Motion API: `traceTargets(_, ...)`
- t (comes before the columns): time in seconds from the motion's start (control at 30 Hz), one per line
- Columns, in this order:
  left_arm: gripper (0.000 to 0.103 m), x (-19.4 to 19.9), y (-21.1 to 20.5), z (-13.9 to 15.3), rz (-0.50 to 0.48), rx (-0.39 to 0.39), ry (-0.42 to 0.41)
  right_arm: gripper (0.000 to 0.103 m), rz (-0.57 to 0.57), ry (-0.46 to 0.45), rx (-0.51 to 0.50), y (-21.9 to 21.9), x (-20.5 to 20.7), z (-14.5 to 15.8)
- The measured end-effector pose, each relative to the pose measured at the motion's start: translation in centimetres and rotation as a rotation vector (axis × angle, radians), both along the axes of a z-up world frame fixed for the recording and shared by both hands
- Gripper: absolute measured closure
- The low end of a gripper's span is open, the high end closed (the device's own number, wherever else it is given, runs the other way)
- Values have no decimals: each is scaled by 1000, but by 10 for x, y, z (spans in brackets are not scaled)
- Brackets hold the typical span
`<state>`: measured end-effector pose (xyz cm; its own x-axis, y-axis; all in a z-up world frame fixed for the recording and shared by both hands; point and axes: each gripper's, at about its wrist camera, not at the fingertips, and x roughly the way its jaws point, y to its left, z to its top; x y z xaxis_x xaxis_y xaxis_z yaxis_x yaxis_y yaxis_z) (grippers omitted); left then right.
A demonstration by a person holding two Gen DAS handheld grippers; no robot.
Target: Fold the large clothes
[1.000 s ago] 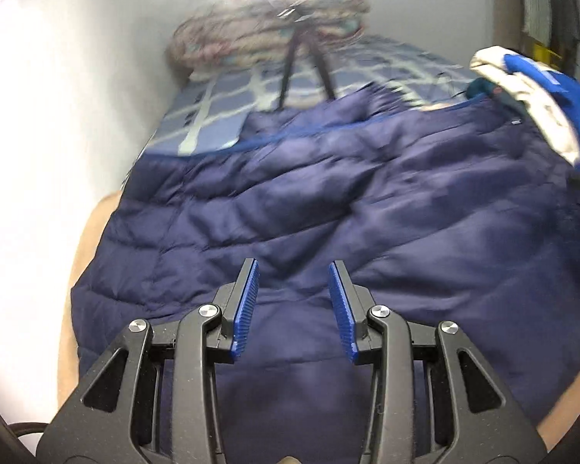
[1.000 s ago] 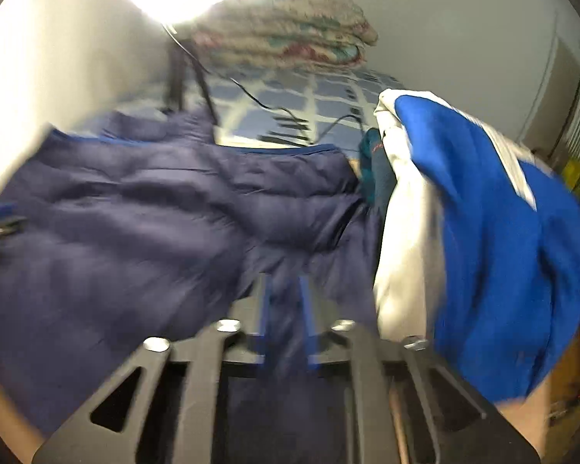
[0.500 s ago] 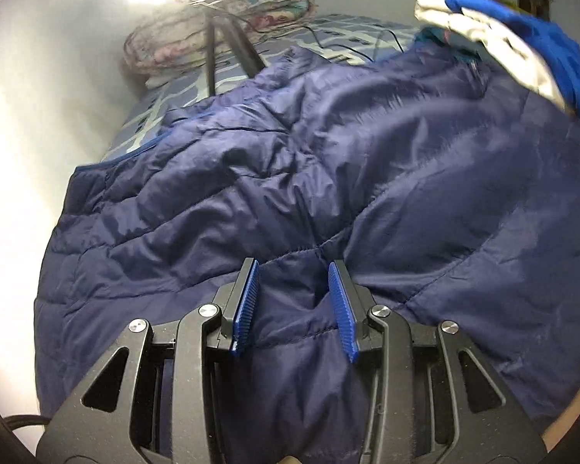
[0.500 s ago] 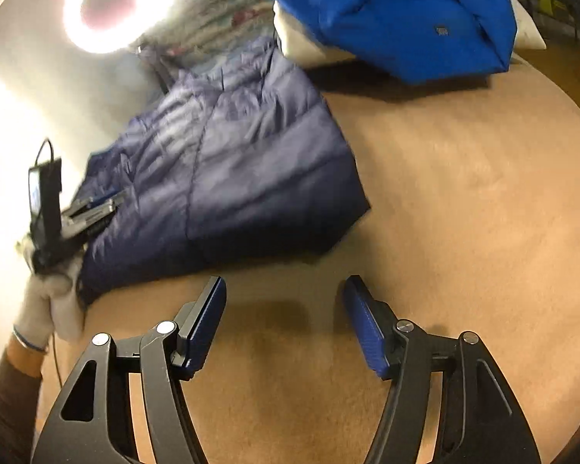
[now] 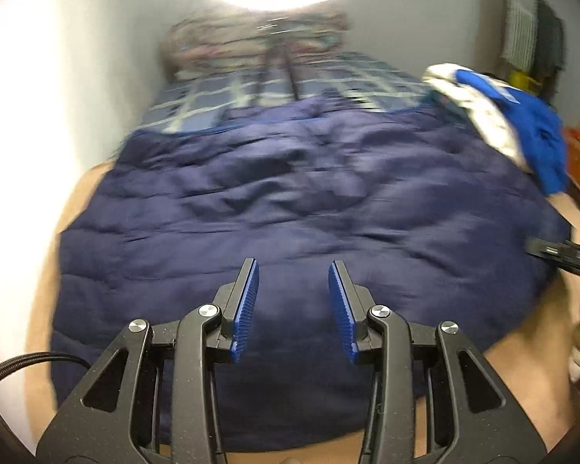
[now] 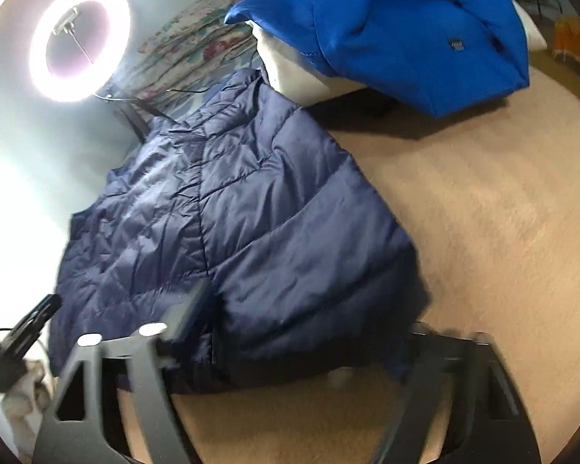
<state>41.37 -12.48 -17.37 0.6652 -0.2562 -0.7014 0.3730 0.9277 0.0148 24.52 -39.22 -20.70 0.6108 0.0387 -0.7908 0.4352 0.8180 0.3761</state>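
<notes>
A navy quilted puffer jacket (image 5: 290, 201) lies spread on a tan bed surface (image 6: 483, 232); it also shows in the right wrist view (image 6: 232, 232). My left gripper (image 5: 293, 297) is open and empty, just above the jacket's near part. My right gripper (image 6: 301, 332) is open wide, its blurred jaws straddling the jacket's near right corner, holding nothing. The right gripper also shows at the right edge of the left wrist view (image 5: 560, 255), and the left gripper at the left edge of the right wrist view (image 6: 23, 332).
A blue and white garment pile (image 6: 398, 27) lies at the jacket's far right, also in the left wrist view (image 5: 514, 127). A ring light (image 6: 79, 40) on a tripod stands behind, with a plaid sheet (image 5: 274, 92) and folded floral quilt (image 6: 197, 31). A wall runs along the left.
My left gripper pulled back and rose from the jacket, staying open. My right gripper moved forward from over bare bed to the jacket's near right corner, jaws open.
</notes>
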Motion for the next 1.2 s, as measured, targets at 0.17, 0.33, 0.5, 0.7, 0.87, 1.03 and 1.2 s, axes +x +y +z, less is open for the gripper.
traceTargets(0.17, 64, -2, -45, -36, -74, 137, 36, 91, 77, -9, -151, 21, 9, 27)
traceTargets(0.33, 64, -1, -27, -36, -42, 71, 45, 94, 155, -52, -274, 44, 16, 60)
traceTargets(0.5, 64, -31, 33, -2, 29, -40, 4, 94, 188, -95, -286, 53, 20, 83)
traceTargets(0.7, 64, -100, 100, 10, 81, -154, 26, 95, 248, -159, -309, 75, 27, 107)
traceTargets(0.87, 64, -136, 112, -8, 88, -189, 71, 95, 333, -241, -396, 115, 31, 139)
traceTargets(1.03, 64, -165, 109, -11, 62, -187, 56, 95, 420, -291, -444, 161, 41, 160)
traceTargets(1.2, 64, -184, 121, -3, 85, -161, 5, 95, 508, -326, -451, 205, 53, 167)
